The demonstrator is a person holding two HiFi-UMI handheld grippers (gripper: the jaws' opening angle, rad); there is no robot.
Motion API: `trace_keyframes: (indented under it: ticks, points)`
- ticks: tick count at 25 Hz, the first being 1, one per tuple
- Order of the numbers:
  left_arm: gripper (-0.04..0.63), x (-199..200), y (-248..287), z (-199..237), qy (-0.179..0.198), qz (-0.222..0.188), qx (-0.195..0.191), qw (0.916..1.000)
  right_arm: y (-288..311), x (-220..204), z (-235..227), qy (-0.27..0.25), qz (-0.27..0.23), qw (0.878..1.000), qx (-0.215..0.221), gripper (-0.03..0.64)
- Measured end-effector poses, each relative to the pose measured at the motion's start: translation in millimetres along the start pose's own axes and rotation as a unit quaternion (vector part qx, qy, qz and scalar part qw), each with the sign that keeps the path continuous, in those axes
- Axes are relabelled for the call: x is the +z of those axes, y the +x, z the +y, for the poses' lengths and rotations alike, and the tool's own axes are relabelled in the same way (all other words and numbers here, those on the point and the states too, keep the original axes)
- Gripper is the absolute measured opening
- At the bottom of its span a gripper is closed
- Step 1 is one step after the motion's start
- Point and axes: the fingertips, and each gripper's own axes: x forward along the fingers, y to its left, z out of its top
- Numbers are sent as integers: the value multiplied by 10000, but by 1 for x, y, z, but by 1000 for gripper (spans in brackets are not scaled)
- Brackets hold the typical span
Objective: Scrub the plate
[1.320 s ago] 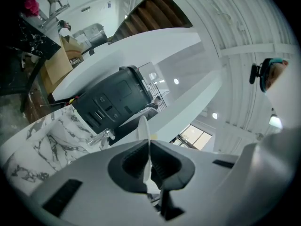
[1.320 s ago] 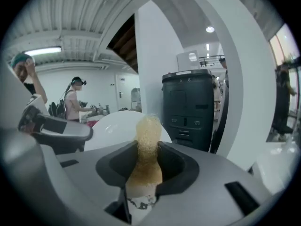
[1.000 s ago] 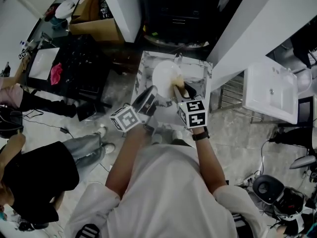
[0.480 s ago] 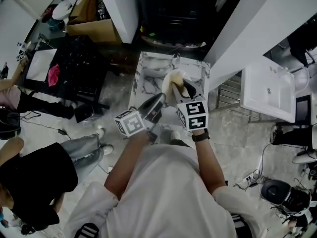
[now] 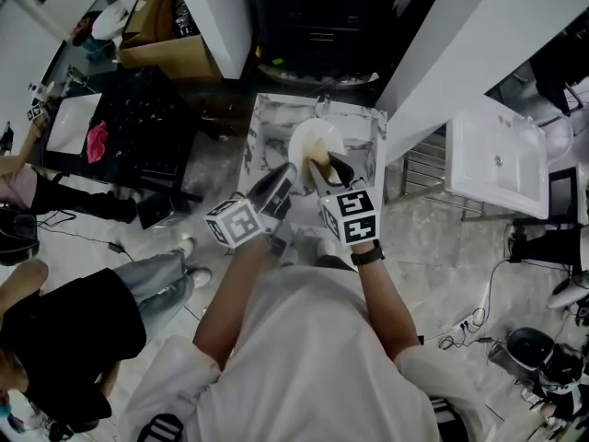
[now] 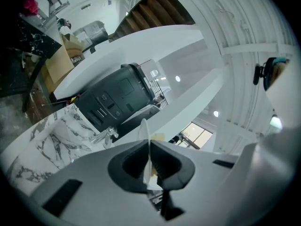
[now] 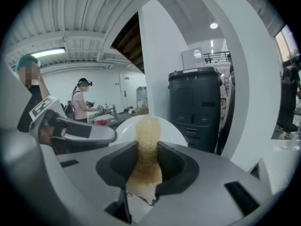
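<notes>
A white plate is held up over the marble table. My left gripper is shut on its rim; in the left gripper view the plate shows edge-on as a thin white line between the pads. My right gripper is shut on a tan sponge, which lies against the plate's near face. In the right gripper view the sponge stands up between the jaws, with the plate behind it and the left gripper to its left.
A black bin stands behind the table, between white walls. A white sink is at the right. A cardboard box and a dark workbench are at the left, with people standing nearby.
The plate turned edge-on half a second ago and now shows its round face again. Both grippers shifted slightly left, and the sponge has stayed against the plate.
</notes>
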Motion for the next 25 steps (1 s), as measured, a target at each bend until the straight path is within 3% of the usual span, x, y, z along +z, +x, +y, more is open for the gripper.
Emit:
trace_keyframes:
  ticks: [2,6,8,11,14,19,25]
  points:
    - [18,-1,0,2,-62,-27,44,10000,-1,3,4,-44,-38,10000,41,129]
    - [18,4,-1,9,-122,-189,152,9996,-9,12,-11,-235,-188,9991,-293,129]
    - [18,11,-3,9,134,-276,303,9991,-15,20,-19,-129,-397,9983,-404,129]
    - [18,25,-6,6,929,-372,608,9931,-24,31,-29,-70,-653,9955,-679,129]
    - [18,37,-4,2,1724,-384,888,9803,-28,36,-34,-15,-839,9933,-794,129]
    - [18,49,5,0,2880,-300,1314,9481,-30,41,-43,-48,-1059,9893,-1004,129]
    - [18,52,22,-6,3642,-246,1518,9185,-44,48,-68,105,-1407,9803,-1382,126]
